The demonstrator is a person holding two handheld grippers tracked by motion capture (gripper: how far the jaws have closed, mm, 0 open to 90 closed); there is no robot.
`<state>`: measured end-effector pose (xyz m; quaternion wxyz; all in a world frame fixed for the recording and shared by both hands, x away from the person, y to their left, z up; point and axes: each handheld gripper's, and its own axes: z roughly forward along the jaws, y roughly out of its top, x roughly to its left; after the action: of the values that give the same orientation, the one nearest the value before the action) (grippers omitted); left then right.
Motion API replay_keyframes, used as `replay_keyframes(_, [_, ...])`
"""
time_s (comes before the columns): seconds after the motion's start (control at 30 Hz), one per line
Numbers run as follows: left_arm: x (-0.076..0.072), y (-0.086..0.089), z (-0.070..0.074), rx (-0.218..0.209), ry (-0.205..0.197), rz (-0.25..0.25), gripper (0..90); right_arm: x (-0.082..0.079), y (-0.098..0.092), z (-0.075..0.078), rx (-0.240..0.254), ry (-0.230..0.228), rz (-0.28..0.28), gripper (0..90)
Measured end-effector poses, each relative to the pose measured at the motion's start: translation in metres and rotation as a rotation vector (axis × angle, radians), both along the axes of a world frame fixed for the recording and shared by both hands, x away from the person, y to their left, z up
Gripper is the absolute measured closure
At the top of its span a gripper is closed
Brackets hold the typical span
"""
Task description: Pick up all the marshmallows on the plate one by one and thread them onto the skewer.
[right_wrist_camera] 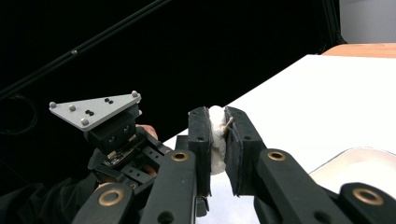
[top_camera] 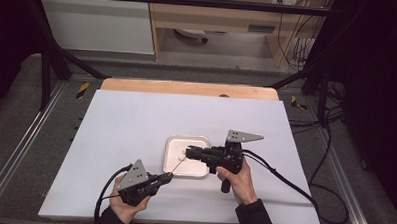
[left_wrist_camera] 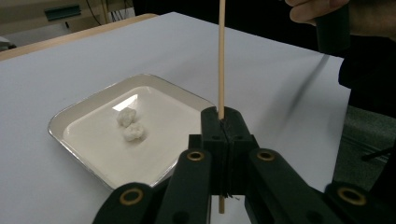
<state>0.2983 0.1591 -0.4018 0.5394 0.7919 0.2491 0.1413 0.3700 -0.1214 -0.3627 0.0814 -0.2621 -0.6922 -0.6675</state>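
A thin wooden skewer (left_wrist_camera: 221, 56) stands clamped in my left gripper (left_wrist_camera: 221, 122), whose jaws are shut on its lower end. In the high view that gripper (top_camera: 166, 177) sits near the table's front, and the skewer (top_camera: 177, 166) slants up and right to my right gripper (top_camera: 189, 152). The right gripper (right_wrist_camera: 217, 123) is shut on a soft white lump (right_wrist_camera: 216, 140), with the skewer tip (right_wrist_camera: 229, 123) poking out of the lump between the jaws. Two more white lumps (left_wrist_camera: 126, 116) (left_wrist_camera: 134, 132) lie in the shallow white tray (left_wrist_camera: 84, 154).
The tray (top_camera: 171, 141) rests mid-table on a white sheet (top_camera: 136, 115), under the right gripper's jaws. A wooden table edge (top_camera: 187, 87) runs along the back. Black frame rails and cables (top_camera: 304, 190) flank the table. The left gripper's grey plate (right_wrist_camera: 95, 109) is close beside the right jaws.
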Motion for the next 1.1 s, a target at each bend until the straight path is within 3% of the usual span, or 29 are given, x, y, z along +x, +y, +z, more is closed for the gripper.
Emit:
replay_keyframes(0.17, [0.001,-0.005,0.003,-0.012,0.000,-0.007,88.9,-0.002,0.005,-0.006,-0.036,0.015,0.031,81.1])
replay_keyframes(0.3, [0.004,-0.006,-0.001,-0.010,0.028,0.000,88.9,-0.003,0.007,-0.010,-0.056,0.012,0.021,80.9])
replay_keyframes(0.47, [0.005,-0.011,0.001,-0.015,0.013,0.001,88.8,-0.003,0.011,-0.014,-0.082,0.028,0.036,80.3])
replay_keyframes(0.7, [0.009,-0.013,-0.002,-0.019,0.028,0.000,88.7,-0.004,0.016,-0.020,-0.117,0.038,0.044,79.6])
replay_keyframes(0.9, [0.008,-0.014,-0.003,-0.013,0.018,0.004,88.7,-0.006,0.020,-0.024,-0.145,0.038,0.063,77.9])
replay_keyframes(0.97, [0.008,-0.013,-0.002,-0.015,0.015,0.011,88.7,-0.006,0.020,-0.024,-0.149,0.031,0.055,71.9])
replay_keyframes(1.1, [0.009,-0.009,-0.002,-0.021,0.017,0.028,88.7,-0.008,0.014,-0.016,-0.146,-0.012,0.014,47.0])
